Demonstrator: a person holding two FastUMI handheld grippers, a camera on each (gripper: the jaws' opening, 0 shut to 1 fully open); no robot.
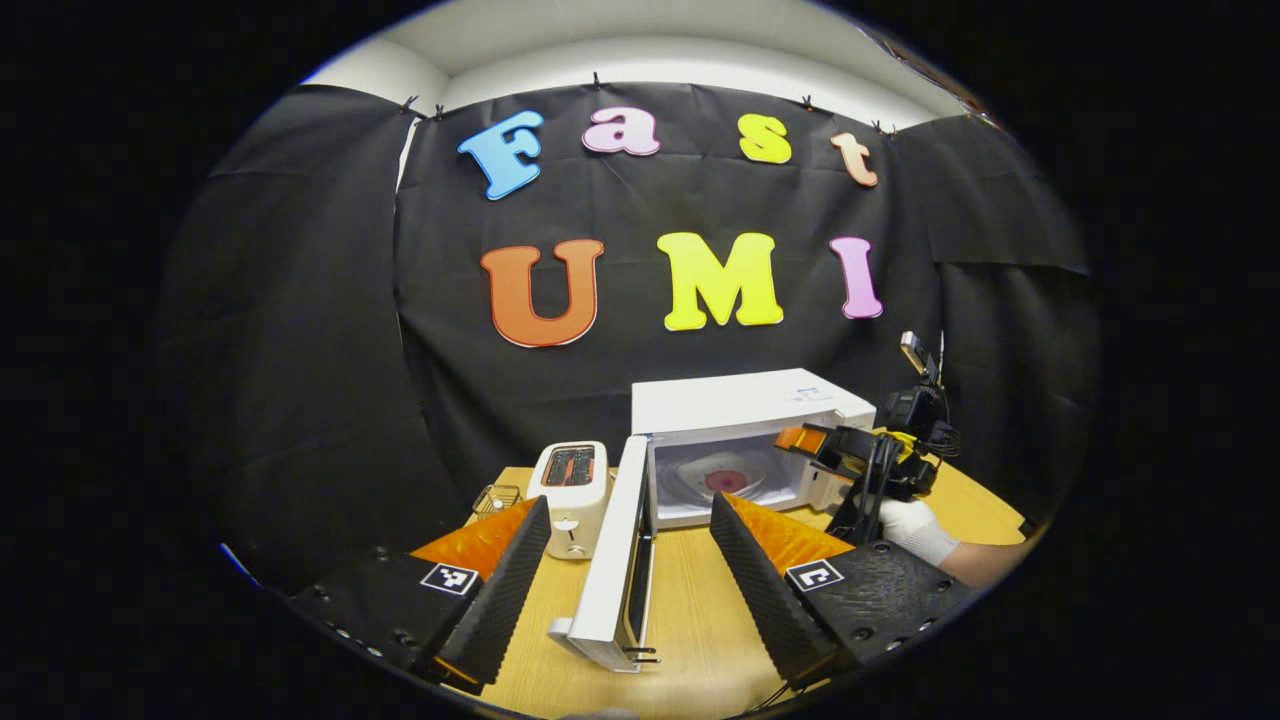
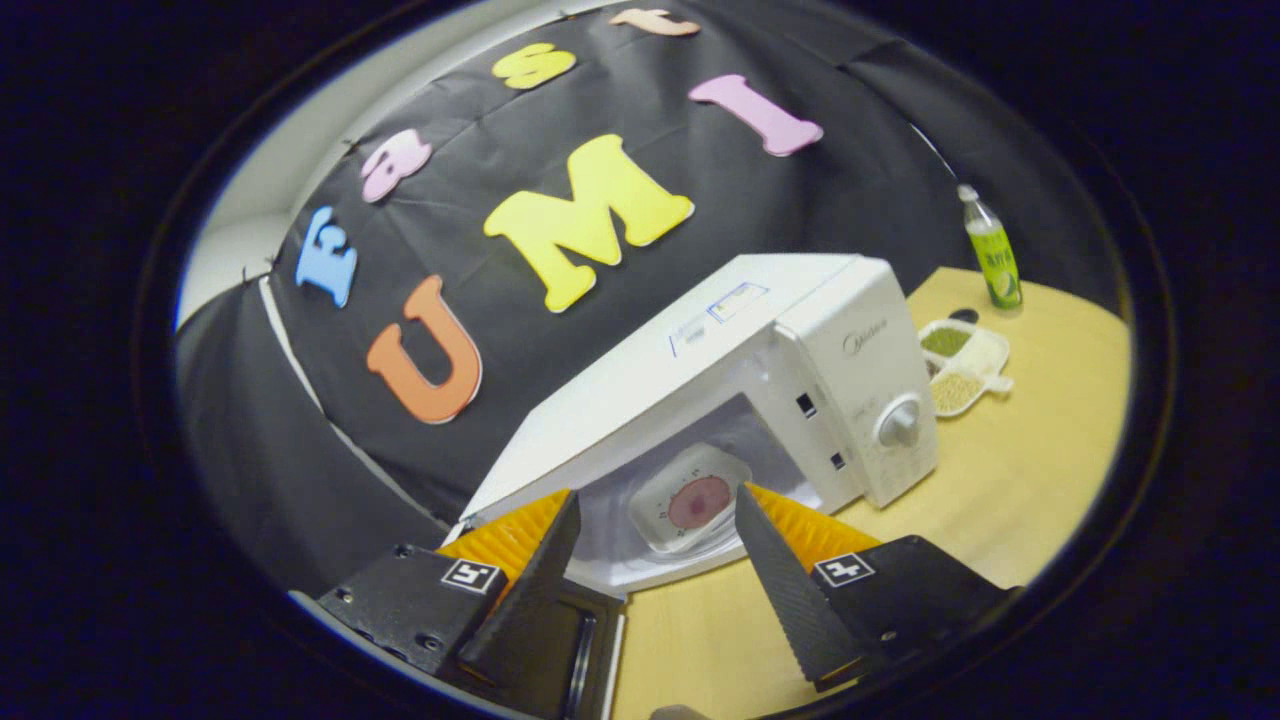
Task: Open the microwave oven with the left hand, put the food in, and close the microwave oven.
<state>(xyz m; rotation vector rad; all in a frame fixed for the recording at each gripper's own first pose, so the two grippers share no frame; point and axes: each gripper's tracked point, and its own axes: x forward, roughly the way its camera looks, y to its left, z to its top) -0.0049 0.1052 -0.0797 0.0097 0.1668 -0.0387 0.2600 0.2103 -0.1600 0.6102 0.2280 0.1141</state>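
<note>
The left gripper [image 1: 630,560] has its two fingers spread wide apart, with nothing between them except the edge of the microwave's door [image 1: 615,560], which swings out toward the camera and stands fully open; the fingers sit on either side of that door without pressing on it. The right gripper [image 2: 655,545] is also parted and empty, its fingertips just in front of the microwave's [image 2: 740,370] open cavity. In the left gripper view the right gripper [image 1: 835,450] shows at the right edge of the microwave's [image 1: 745,440] opening, held by a gloved hand [image 1: 915,528]. The food, a pink round patch on a white plate [image 2: 695,500], lies inside the microwave on the cavity floor, clear of both grippers; the left gripper view shows the same plate [image 1: 725,478] deep in the opening. The microwave stands on a light wooden table [image 2: 1030,470] with its control knob [image 2: 900,422] on the front panel to the right of the cavity. To the microwave's left, just beyond the open door, stands a white toaster [image 1: 570,495], with a small clear container [image 1: 497,497] beside it. To the microwave's right lie a divided dish of grains [image 2: 962,362] and, behind that, a green-labelled bottle [image 2: 992,250] standing upright.
</note>
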